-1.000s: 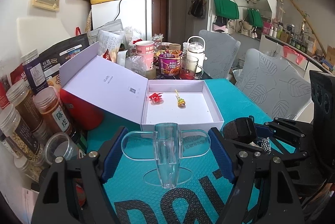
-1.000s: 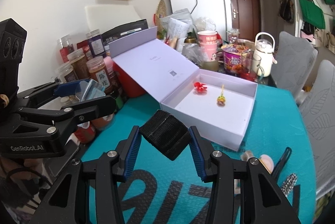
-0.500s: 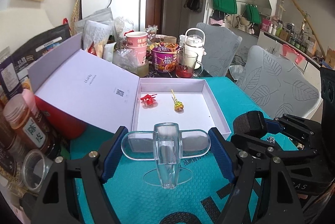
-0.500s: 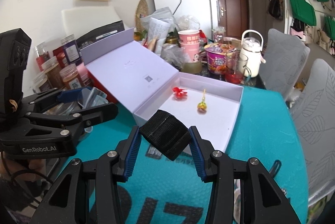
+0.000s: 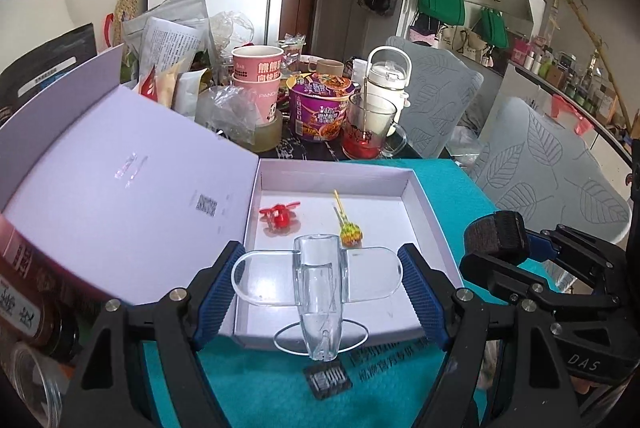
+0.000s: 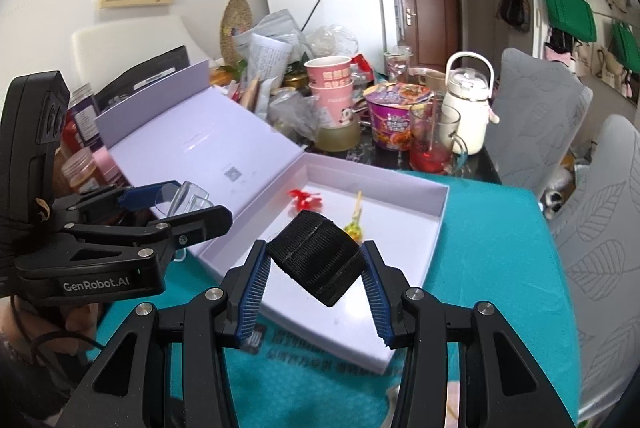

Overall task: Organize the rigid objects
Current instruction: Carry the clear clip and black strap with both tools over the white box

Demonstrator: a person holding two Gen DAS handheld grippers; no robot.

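My left gripper (image 5: pixel 318 282) is shut on a clear plastic airplane-shaped piece (image 5: pixel 320 288), its wings pinched between the blue pads, held above the near edge of the open white box (image 5: pixel 424 212). Inside the box lie a red clip (image 5: pixel 280 216) and a yellow-green lollipop (image 5: pixel 349 231). My right gripper (image 6: pixel 314 282) is shut on a black ribbed block (image 6: pixel 314 256), hanging over the near part of the same box (image 6: pixel 436 224). In the left wrist view the right gripper (image 5: pixel 496 240) with its black block sits at the right. In the right wrist view the left gripper (image 6: pixel 176 202) shows at the left.
The box lid (image 5: pixel 120 188) leans open to the left against jars (image 5: pixel 28 304). Behind the box stand pink paper cups (image 5: pixel 256 80), a purple noodle bowl (image 5: pixel 320 108), a glass mug (image 5: pixel 368 132) and a white kettle (image 5: pixel 388 84). Teal mat (image 5: pixel 256 388) covers the table; grey chairs (image 5: pixel 548 164) at right.
Both grippers moved forward toward the box, which now looms larger and lies under them. Each keeps its object; the jaws have not changed.
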